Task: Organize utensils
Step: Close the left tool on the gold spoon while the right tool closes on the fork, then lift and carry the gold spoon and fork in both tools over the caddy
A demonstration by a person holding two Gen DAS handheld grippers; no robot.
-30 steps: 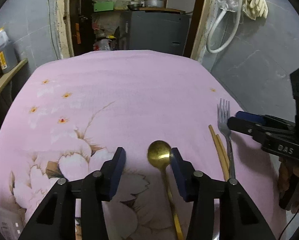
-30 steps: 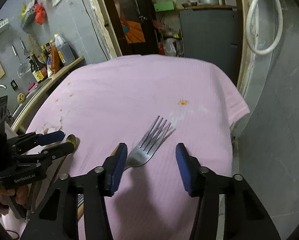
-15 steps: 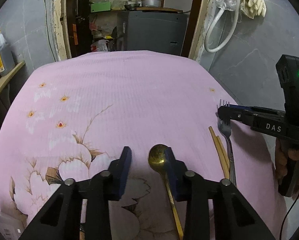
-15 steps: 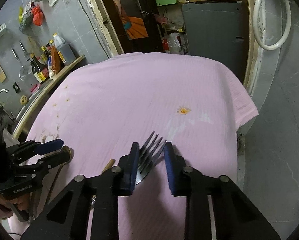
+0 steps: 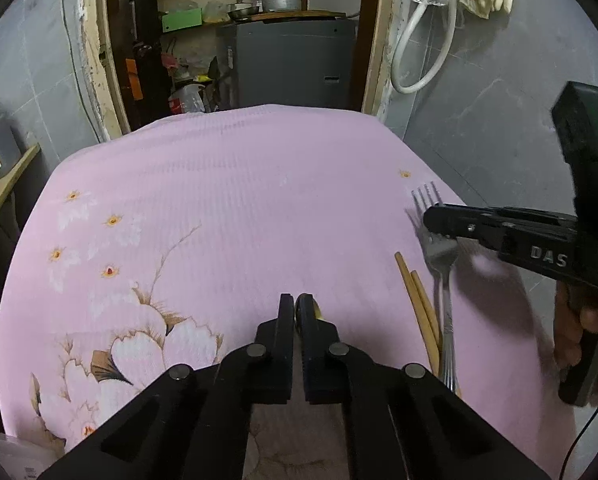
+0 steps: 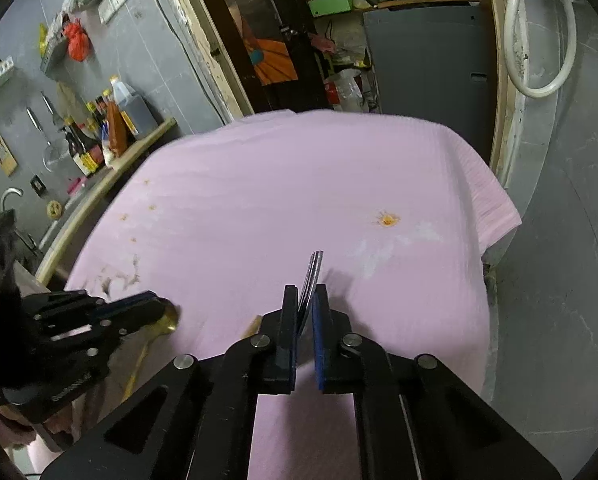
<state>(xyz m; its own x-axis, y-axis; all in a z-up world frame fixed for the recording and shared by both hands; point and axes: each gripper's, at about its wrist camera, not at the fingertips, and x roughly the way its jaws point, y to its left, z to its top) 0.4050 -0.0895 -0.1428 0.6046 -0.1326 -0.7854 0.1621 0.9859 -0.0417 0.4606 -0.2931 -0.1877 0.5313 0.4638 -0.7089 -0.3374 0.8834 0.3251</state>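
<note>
One gold spoon (image 5: 317,312), one steel fork (image 5: 443,280) and two wooden chopsticks (image 5: 417,304) lie on the pink floral cloth (image 5: 239,200) of the bench, all toward its near right corner. The left gripper (image 5: 295,312) has just closed its fingers, clenched on the spoon's bowl, which peeks out beside the right finger. The right gripper (image 6: 307,300) has likewise just closed, grasping the fork's head edge-on, tines poking out past the fingertips; the chopsticks lie between fork and spoon
</note>
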